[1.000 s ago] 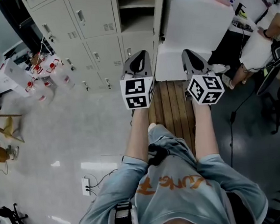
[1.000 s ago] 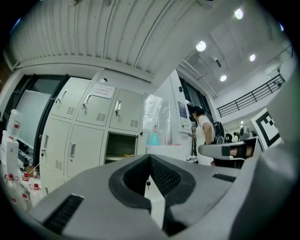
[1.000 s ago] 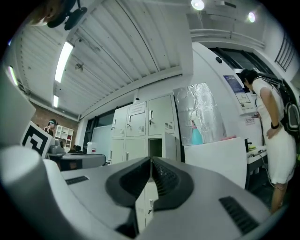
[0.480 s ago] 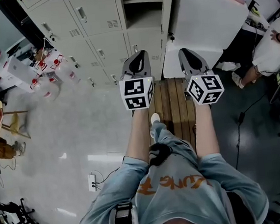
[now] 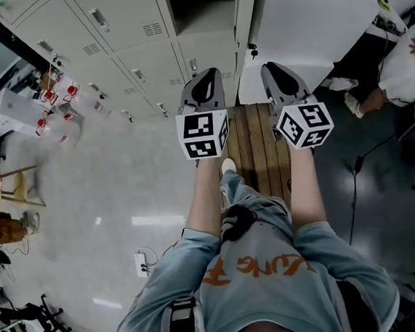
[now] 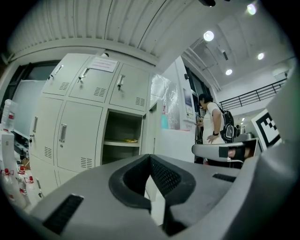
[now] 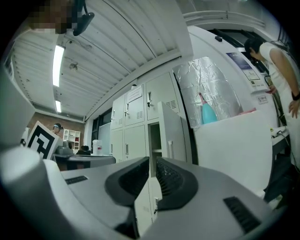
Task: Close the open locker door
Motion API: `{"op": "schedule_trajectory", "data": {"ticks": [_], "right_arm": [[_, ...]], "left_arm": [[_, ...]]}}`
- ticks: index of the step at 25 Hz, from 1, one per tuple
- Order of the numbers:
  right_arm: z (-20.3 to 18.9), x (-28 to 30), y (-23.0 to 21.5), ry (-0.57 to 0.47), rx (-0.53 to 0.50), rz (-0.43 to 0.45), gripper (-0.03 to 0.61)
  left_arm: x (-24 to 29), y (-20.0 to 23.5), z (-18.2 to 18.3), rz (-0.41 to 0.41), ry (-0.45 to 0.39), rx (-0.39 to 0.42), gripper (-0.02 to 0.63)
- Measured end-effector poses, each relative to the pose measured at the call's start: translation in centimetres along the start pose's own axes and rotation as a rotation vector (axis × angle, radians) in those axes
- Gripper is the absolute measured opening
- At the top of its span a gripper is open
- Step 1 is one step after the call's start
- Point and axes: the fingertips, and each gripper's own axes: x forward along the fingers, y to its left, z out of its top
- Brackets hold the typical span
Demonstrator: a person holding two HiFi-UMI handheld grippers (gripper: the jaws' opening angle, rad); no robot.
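The open locker door stands swung out from the locker bank, edge-on in the head view. Its dark compartment lies just left of the door and a white cabinet just right of it. Both tongs hang short of the door, touching nothing. The left gripper sits left of the door, before the compartment, and the right gripper sits right of the door. Each has its jaws drawn together on nothing, the right showing only a sliver of gap. The step looks like the approach. Next, the right gripper likely needs to reach the door's handle side and press it left, toward the compartment.
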Motion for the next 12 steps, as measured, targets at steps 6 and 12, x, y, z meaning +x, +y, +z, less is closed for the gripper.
{"op": "schedule_trajectory", "data": {"ticks": [6,12], "right_arm": [[-1.1,2.4,-1.2,0.017,0.018,0.015,0.048],[-1.8,4.2,-2.2,0.032,0.048,0.035,0.107]], "left_arm": [[2.6,1.2,-1.4,-0.006,0.032,-0.013,0.018],[4.4,1.7,-2.4,-0.017,0.064,-0.008,0.017]]}}
